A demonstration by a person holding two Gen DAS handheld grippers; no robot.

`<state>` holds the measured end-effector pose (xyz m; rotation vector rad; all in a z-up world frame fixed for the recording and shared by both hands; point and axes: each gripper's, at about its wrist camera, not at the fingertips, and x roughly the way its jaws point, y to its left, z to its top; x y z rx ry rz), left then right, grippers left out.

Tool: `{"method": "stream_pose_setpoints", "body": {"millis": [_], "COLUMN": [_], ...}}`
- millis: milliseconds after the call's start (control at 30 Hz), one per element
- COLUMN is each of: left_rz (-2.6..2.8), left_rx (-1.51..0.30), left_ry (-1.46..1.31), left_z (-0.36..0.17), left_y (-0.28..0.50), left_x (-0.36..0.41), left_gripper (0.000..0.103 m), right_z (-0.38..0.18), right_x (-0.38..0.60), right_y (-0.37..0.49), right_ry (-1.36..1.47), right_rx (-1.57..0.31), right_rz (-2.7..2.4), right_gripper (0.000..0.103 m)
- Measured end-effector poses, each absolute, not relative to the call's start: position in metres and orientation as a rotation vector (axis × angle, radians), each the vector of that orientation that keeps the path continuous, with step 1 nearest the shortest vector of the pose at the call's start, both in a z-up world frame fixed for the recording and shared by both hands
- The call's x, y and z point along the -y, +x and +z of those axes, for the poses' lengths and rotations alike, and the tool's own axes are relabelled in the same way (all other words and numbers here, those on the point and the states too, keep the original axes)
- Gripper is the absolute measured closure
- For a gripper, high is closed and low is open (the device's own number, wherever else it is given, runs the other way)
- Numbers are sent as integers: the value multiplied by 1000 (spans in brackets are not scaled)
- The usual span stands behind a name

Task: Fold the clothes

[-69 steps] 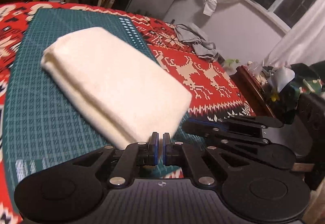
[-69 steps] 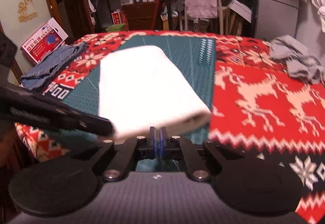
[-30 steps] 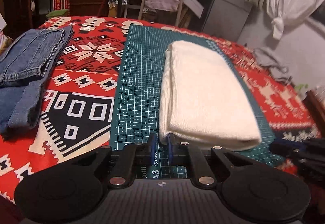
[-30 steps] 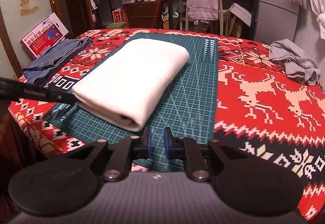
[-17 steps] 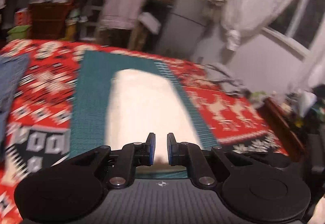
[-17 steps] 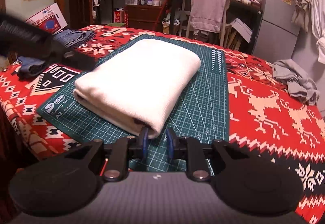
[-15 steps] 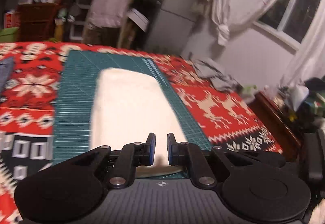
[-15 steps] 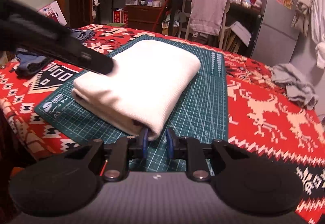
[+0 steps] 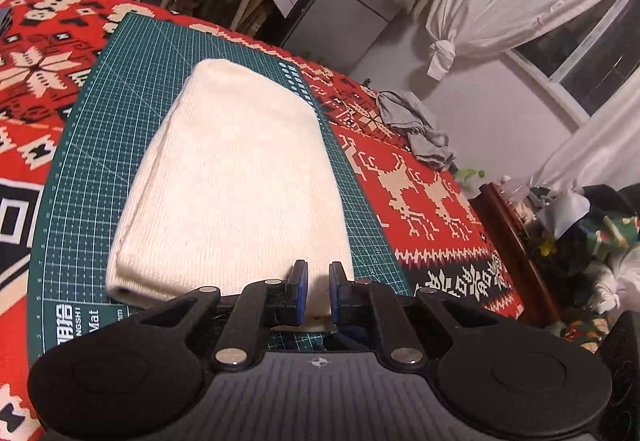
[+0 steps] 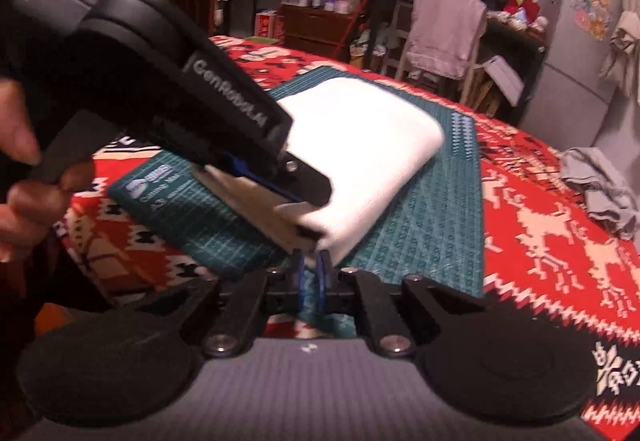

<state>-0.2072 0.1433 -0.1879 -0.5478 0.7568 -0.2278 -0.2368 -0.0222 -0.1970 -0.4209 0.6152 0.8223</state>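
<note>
Folding looks finished: cream garment point(image 9: 236, 193) lying as a neat stacked rectangle on the green cutting mat point(image 9: 120, 129) over the patterned surface point(image 9: 420, 193). Left gripper point(image 9: 318, 291) at the bundle's near edge, jaws slightly parted, grasping nothing; right gripper point(image 10: 311, 273) at its 5 o'clock corner, jaws narrowly parted, likewise empty. Next, probably moving on to the crumpled grey garment point(image 9: 416, 129) at 2 o'clock, calling for a wider opening
</note>
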Motion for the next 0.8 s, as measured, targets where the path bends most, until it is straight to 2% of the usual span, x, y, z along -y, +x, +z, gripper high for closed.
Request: {"method": "stream_pose_setpoints", "body": {"millis": [267, 533, 800], "left_rz": [-219, -204, -203], "left_rx": [-743, -766, -779], "left_ry": [-535, -495, -477], "left_z": [-179, -181, -176], "left_y": [-213, -212, -209], "left_x": [-147, -141, -140], "left_gripper": [93, 93, 93], "right_z": [-184, -196, -191], "right_x": [50, 41, 55], "right_y": [-222, -191, -202], "right_ry": [-309, -279, -289], "right_rx": [-639, -638, -637], "right_rz": [742, 734, 796], "right_gripper": [101, 101, 101]}}
